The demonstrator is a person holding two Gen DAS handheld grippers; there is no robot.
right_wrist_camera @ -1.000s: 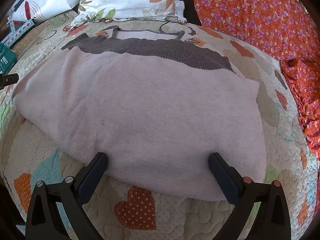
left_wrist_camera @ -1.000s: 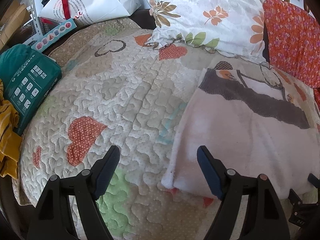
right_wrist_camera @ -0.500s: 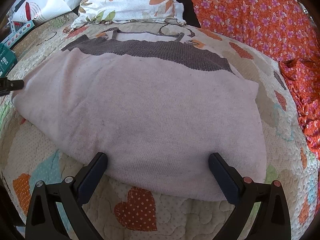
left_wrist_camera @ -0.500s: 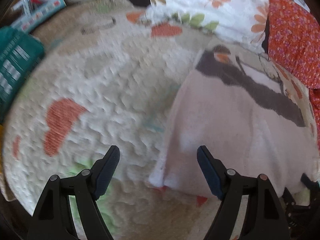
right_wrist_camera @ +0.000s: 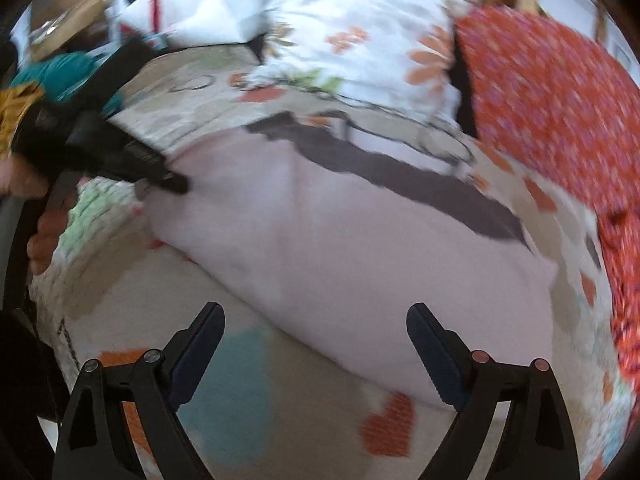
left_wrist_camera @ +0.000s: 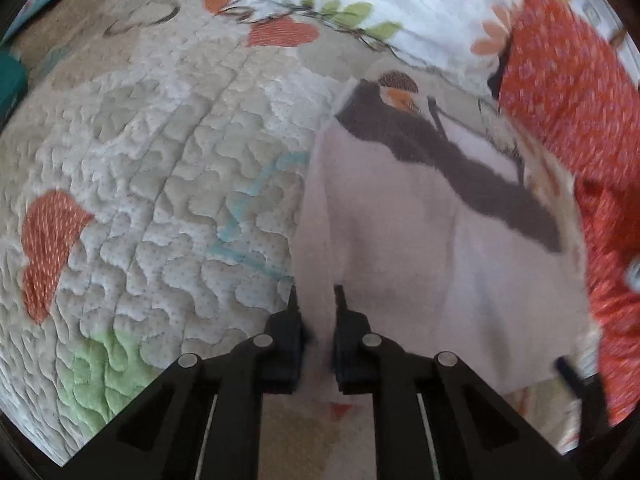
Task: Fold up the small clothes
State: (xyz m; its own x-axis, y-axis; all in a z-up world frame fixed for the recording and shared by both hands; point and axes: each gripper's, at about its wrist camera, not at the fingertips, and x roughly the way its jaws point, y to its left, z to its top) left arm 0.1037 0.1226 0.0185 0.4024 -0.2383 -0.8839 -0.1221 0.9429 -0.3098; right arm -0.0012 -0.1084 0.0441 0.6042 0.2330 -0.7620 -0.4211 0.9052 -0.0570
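Pale pink knitted clothing (left_wrist_camera: 420, 256) with a dark grey band along its far edge lies flat on a bed, on top of a bumpy cream quilt (left_wrist_camera: 160, 184) with red hearts and green and blue patches sewn on it. The quilt covers the whole bed and shows on the left and in front of the pink cloth.

The left gripper (left_wrist_camera: 317, 294) has its two black fingers pulled close together on the near left corner of the pink clothing, with a fold of the cloth pinched between them. In the right wrist view this same gripper (right_wrist_camera: 176, 184) sits at the cloth's left edge, and a bit of the person's hand shows behind it.

The right gripper (right_wrist_camera: 316, 312) has its fingers spread wide with nothing in them. It hangs over the near edge of the pink cloth.

At the back of the bed a white pillow with orange flowers and green leaves (right_wrist_camera: 360, 40) rests against the head end. An orange-red blanket with small flowers (right_wrist_camera: 560, 100) is bunched up on the right side. A teal pack (right_wrist_camera: 60, 72) and something yellow (right_wrist_camera: 16, 108) lie at the far left. Both views are a bit blurry.
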